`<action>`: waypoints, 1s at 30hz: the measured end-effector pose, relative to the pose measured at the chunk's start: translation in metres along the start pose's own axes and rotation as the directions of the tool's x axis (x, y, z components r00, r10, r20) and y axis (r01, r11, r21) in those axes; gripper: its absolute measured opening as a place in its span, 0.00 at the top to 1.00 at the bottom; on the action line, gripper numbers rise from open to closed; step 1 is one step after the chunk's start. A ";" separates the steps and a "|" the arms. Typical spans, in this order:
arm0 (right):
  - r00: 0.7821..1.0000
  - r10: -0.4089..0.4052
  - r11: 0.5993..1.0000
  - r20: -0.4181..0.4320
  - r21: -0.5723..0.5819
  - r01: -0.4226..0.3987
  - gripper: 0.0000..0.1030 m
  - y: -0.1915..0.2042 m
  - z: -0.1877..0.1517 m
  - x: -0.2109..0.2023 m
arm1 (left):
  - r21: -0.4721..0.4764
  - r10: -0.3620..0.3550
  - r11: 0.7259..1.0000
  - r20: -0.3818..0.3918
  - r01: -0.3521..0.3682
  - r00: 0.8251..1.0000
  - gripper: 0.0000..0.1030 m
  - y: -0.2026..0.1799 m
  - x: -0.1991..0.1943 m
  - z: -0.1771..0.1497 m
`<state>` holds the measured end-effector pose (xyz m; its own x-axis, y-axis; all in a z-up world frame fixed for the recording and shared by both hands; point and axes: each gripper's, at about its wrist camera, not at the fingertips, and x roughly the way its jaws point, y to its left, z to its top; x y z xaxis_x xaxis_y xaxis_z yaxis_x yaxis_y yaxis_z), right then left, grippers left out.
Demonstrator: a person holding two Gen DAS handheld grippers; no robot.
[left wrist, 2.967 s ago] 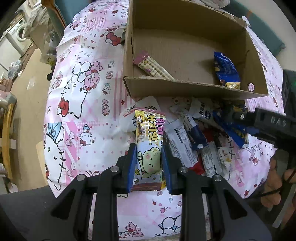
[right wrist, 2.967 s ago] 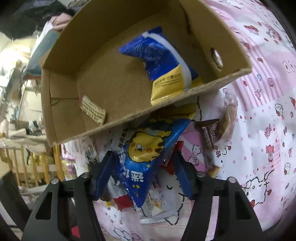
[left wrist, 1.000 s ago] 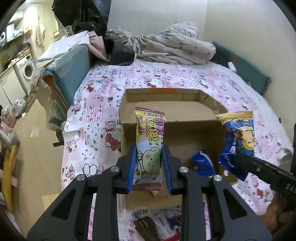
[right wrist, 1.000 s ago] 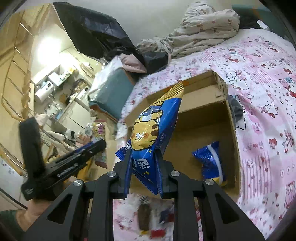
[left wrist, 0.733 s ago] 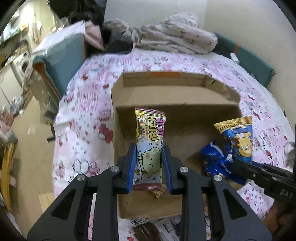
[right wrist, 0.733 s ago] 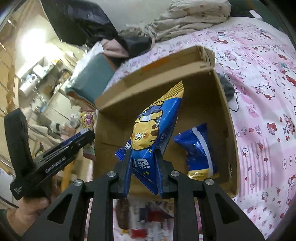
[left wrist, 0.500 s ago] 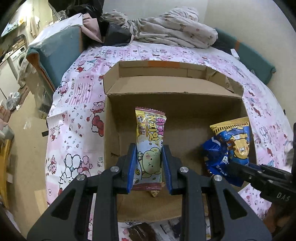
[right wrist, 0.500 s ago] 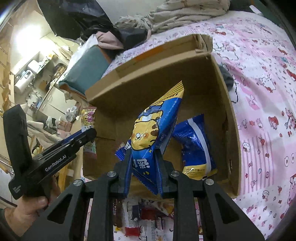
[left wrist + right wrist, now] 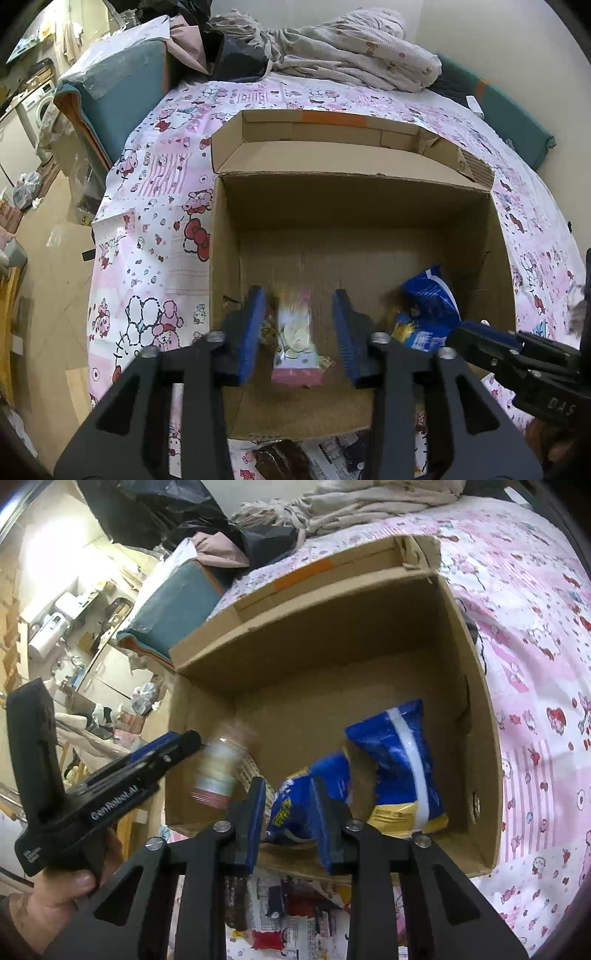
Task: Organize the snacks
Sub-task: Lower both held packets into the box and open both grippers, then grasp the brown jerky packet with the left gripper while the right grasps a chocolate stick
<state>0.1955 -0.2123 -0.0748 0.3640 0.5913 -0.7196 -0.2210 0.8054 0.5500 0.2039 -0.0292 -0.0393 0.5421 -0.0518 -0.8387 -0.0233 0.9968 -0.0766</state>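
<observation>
An open cardboard box (image 9: 354,218) (image 9: 476,686) lies on the pink patterned bedspread. My left gripper (image 9: 300,326) hovers over its near left part, jaws opening; the pink and yellow bear snack packet (image 9: 295,350) (image 9: 221,768) is blurred, dropping free between the blue pads without touching them. My right gripper (image 9: 289,823) hangs over the near edge, jaws opening too; the blue and yellow snack bag (image 9: 306,805) (image 9: 413,332) slips down between its pads, loose. Another blue bag (image 9: 399,768) (image 9: 430,295) lies inside at the right.
A wafer bar (image 9: 255,771) lies on the box floor at the left. Several loose snack wrappers (image 9: 280,912) (image 9: 295,458) lie on the bedspread just before the box. Crumpled bedding (image 9: 351,55) is piled at the far end. A hand (image 9: 70,890) holds the left gripper's handle.
Both grippers' jaws have spread apart and let go of their packets, which now fall into the box. Earlier both sank toward the box.
</observation>
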 end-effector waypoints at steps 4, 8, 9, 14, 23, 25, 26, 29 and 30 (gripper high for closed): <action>0.999 0.017 1.000 0.041 0.015 -0.018 0.20 -0.002 0.001 -0.008 | 0.000 -0.020 1.000 0.009 0.020 1.000 0.34 -0.002 -0.004 -0.001; 0.999 -0.010 1.000 0.041 0.029 0.009 0.20 -0.005 0.002 -0.008 | 0.007 -0.021 1.000 0.026 0.021 0.999 0.27 -0.003 -0.008 -0.001; 0.999 -0.018 0.999 0.042 0.029 0.016 0.20 -0.005 0.001 -0.009 | 0.008 -0.025 1.000 0.025 0.025 0.999 0.27 -0.003 -0.009 -0.001; 0.989 -0.113 0.994 0.099 0.005 0.113 0.20 0.007 0.003 -0.022 | -0.018 -0.008 1.000 0.053 0.009 0.999 0.27 0.003 -0.017 -0.001; 0.983 -0.099 0.995 0.154 0.020 0.097 0.19 0.010 -0.004 -0.053 | -0.113 0.010 0.994 0.089 0.000 0.996 0.15 0.023 -0.041 -0.006; 0.980 -0.112 0.994 0.165 0.026 0.109 0.19 0.010 -0.006 -0.060 | -0.118 0.004 0.993 0.099 0.008 0.995 0.09 0.027 -0.047 -0.009; 0.979 -0.119 0.993 0.164 0.031 0.116 0.19 0.010 -0.006 -0.062 | -0.119 0.003 0.993 0.105 0.010 0.994 0.08 0.028 -0.050 -0.011; 0.980 -0.122 0.992 0.159 0.049 0.116 0.19 0.007 -0.011 -0.070 | -0.112 0.005 0.994 0.098 0.007 0.995 0.07 0.031 -0.056 -0.016; 0.980 -0.120 0.992 0.159 0.055 0.112 0.19 0.006 -0.012 -0.073 | -0.111 0.010 0.994 0.092 0.000 0.996 0.07 0.033 -0.058 -0.019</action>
<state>0.1567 -0.2501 -0.0247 0.5269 0.4765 -0.7038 -0.1286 0.8632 0.4881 0.1557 0.0052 -0.0035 0.6165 -0.0362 -0.7865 -0.1161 0.9838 -0.1364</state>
